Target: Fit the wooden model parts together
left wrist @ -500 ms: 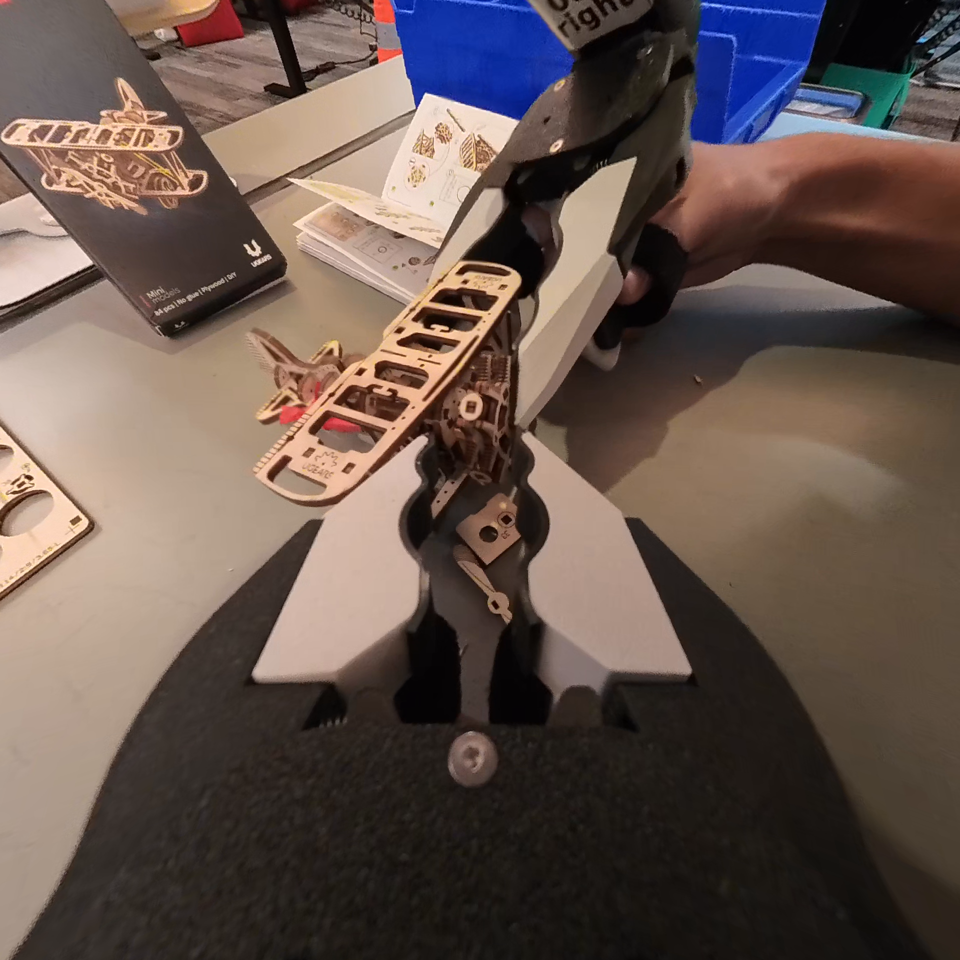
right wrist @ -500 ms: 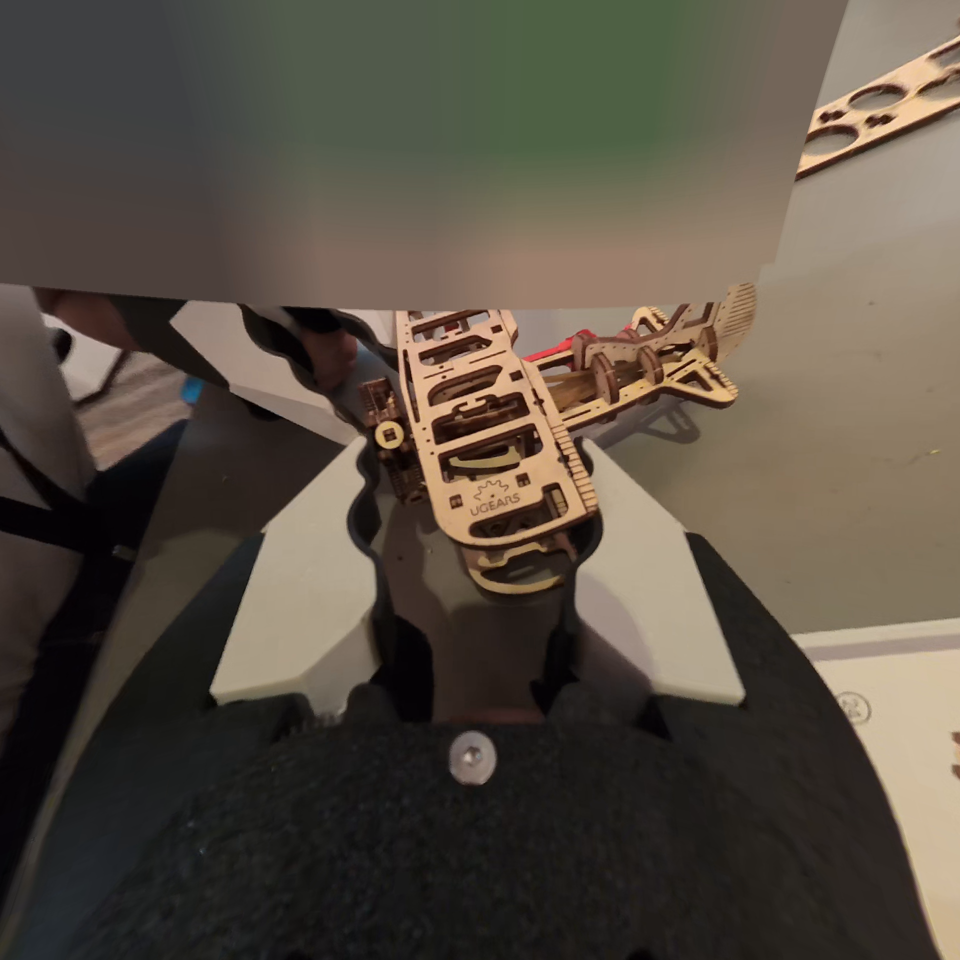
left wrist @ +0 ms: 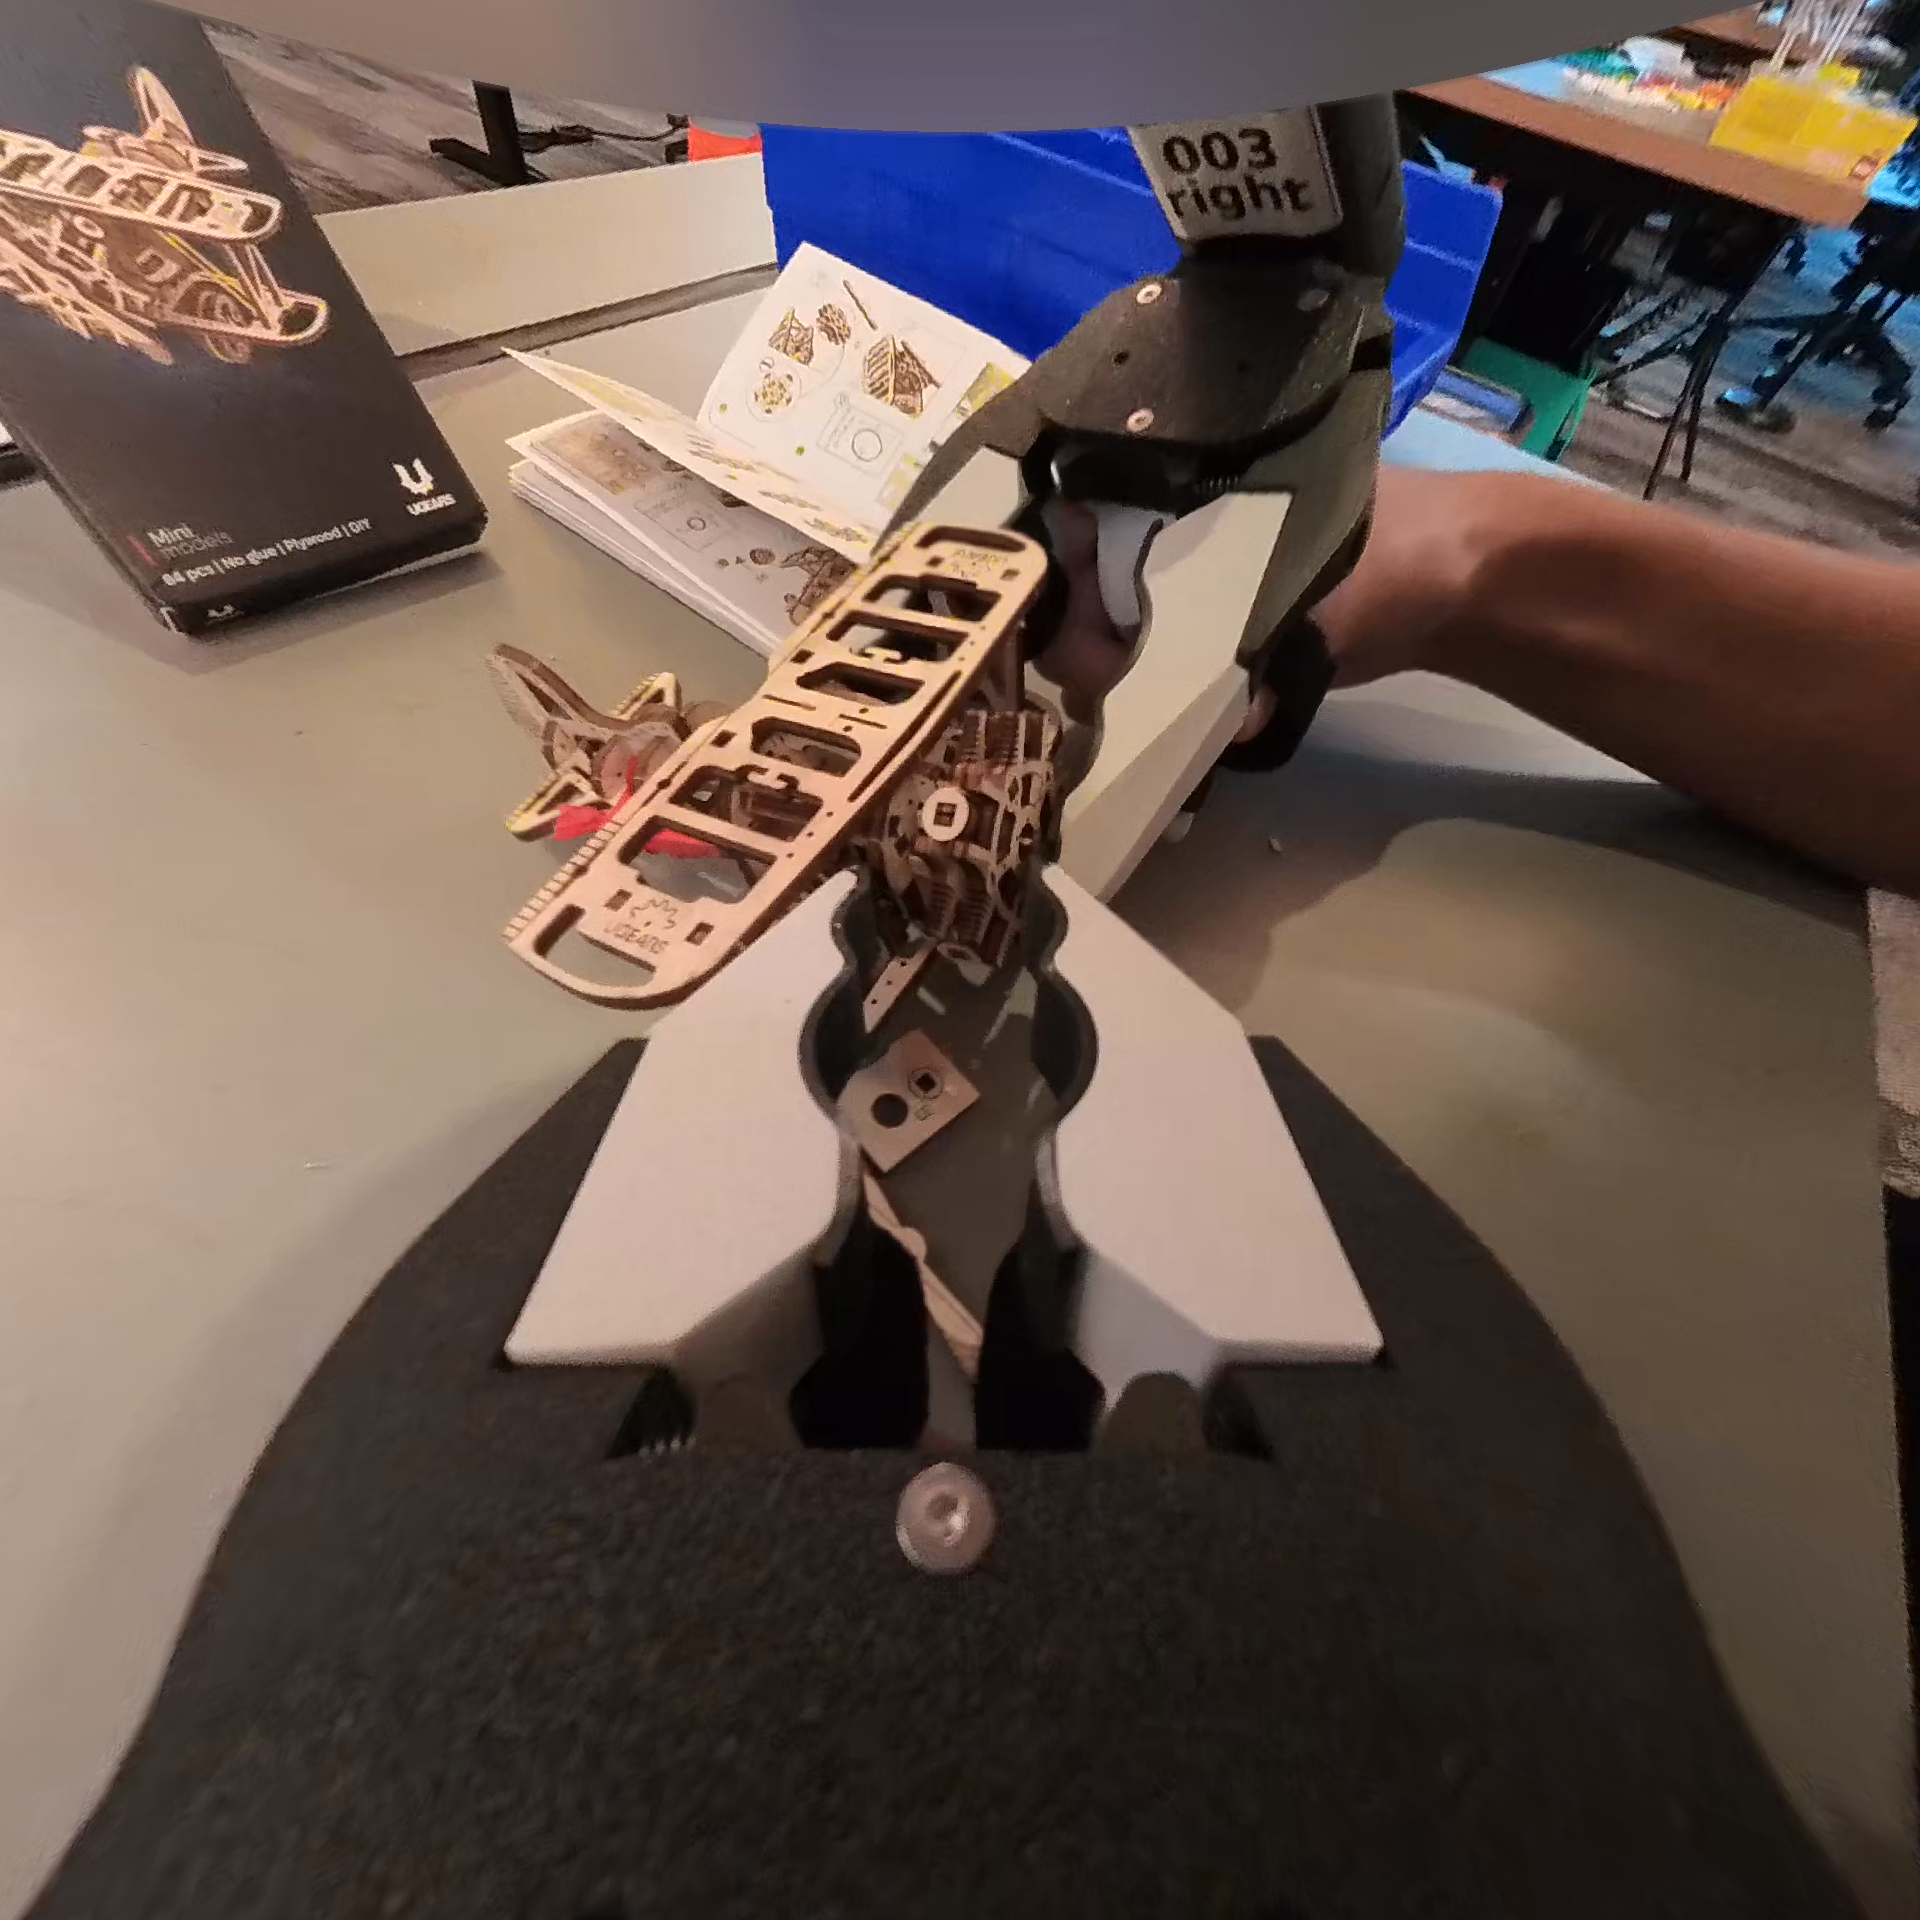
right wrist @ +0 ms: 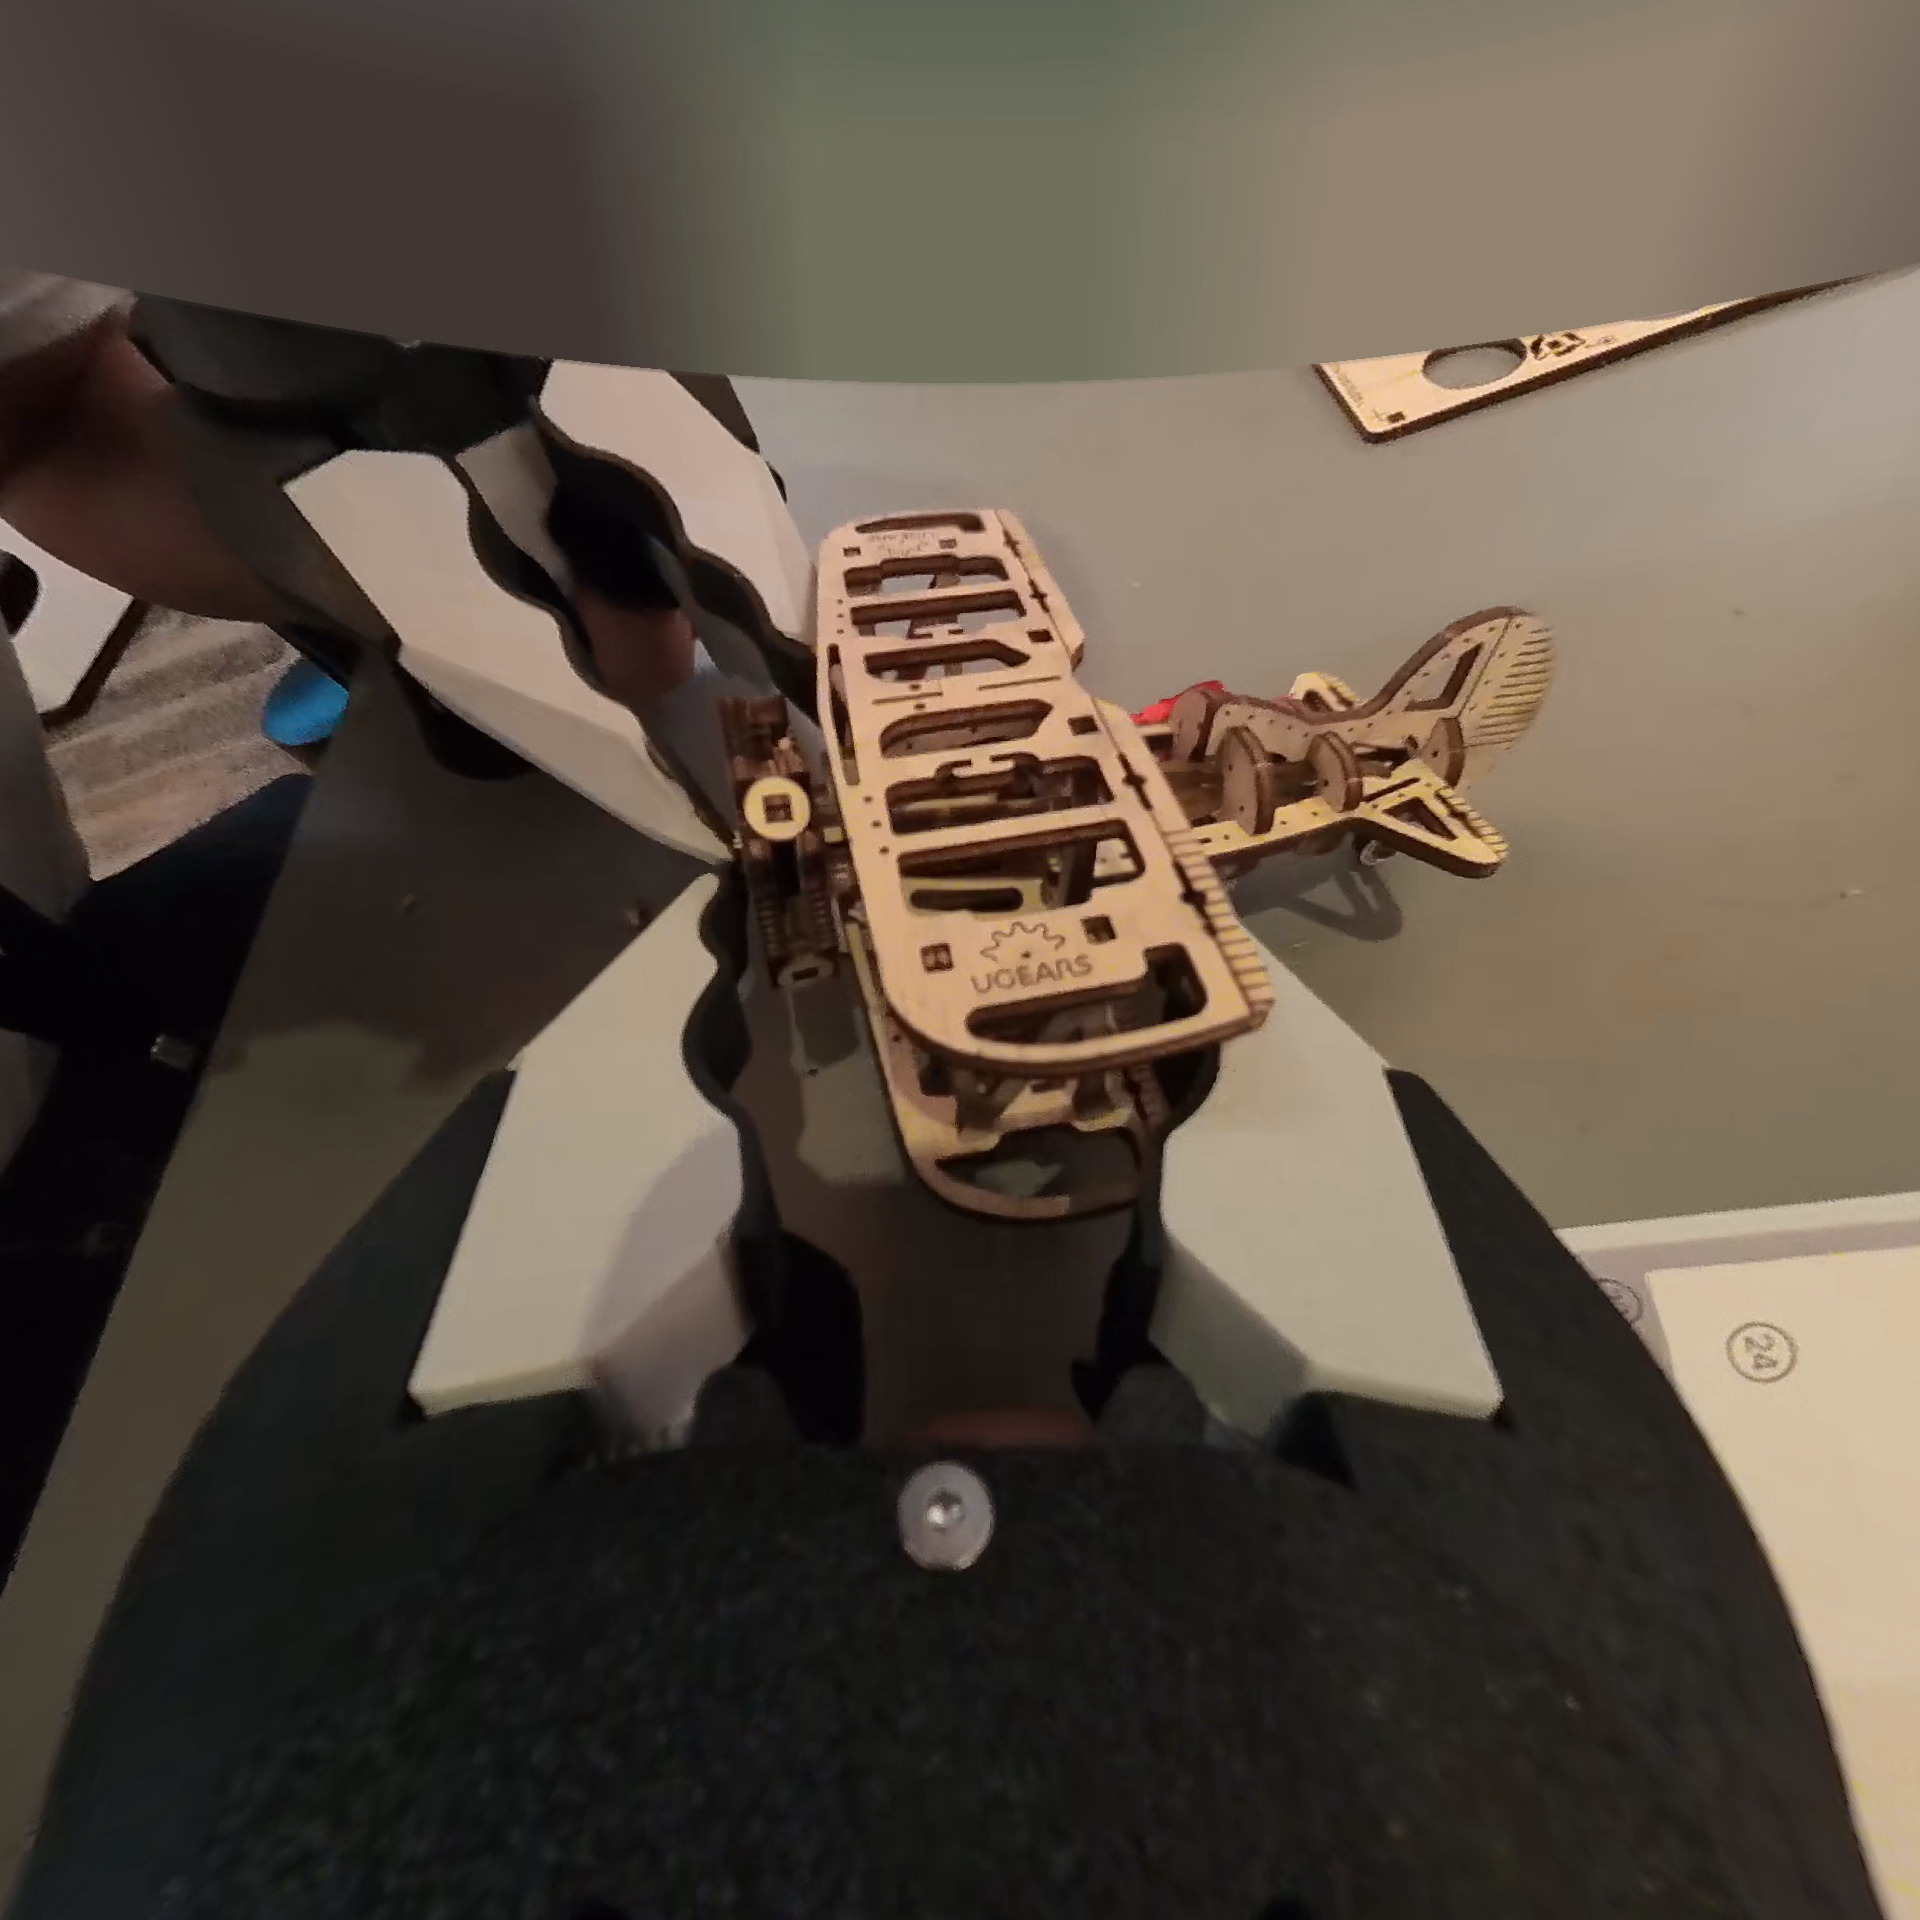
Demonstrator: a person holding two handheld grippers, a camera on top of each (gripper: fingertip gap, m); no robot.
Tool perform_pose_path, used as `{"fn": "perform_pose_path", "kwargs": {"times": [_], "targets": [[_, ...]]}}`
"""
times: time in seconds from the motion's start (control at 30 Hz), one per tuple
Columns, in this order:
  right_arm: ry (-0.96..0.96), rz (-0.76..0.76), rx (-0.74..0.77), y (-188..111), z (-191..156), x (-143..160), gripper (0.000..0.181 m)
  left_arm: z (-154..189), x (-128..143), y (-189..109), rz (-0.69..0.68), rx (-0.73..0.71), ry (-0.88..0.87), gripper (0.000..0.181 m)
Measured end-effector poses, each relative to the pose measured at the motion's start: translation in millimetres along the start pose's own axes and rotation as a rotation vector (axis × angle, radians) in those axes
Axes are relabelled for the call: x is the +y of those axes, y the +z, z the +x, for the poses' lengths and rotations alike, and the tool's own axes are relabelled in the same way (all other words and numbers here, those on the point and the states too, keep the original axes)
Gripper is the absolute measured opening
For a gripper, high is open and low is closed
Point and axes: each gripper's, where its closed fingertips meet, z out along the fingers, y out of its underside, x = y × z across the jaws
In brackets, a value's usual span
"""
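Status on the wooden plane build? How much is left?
Mostly done: the biplane has both wings, fuselage and tail joined. In hand: the right tongs clamp its wingtips, and the left tongs grip a small flat wooden part near the nose hub. Left, probably: seat that part on the nose. I can't tell whether other pieces remain.

Workshop: grey worktable (left wrist: 260, 935), blue bin (left wrist: 966, 239), cluttered bench (left wrist: 1662, 156).
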Motion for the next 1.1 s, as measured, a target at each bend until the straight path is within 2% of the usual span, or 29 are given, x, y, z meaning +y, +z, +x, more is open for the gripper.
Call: {"fn": "perform_pose_path", "kwargs": {"times": [0.13,0.37,0.5,0.67,0.73,0.8,0.93,1.0,1.1], "targets": [[-0.013,0.045,-0.011,-3,-4,-6,0.076,4,-7,-3,0.054,0.006,-0.004,0.023],[-0.011,0.018,-0.036,-3,-6,-4,0.072,3,-7,-3,0.058,0.003,-0.008,0.023],[0.096,0.026,-0.095,-2,-8,-3,0.070,4,-9,-2,0.055,0.031,-0.055,0.024],[0.230,0.058,-0.179,-6,-16,-13,0.068,4,-23,-8,0.072,0.051,-0.114,0.025],[0.268,0.075,-0.224,-10,-24,-17,0.060,6,-28,-13,0.076,0.067,-0.152,0.027],[0.284,0.094,-0.234,-14,-32,-22,0.060,11,-33,-19,0.090,0.096,-0.184,0.027],[0.258,0.067,-0.196,-18,-44,-25,0.064,23,-37,-26,0.101,0.090,-0.133,0.026],[0.256,0.042,-0.168,-17,-46,-23,0.071,29,-34,-28,0.086,0.109,-0.167,0.023],[0.291,0.036,-0.185,-17,-53,-21,0.072,32,-34,-30,0.081,0.131,-0.234,0.023]]}}
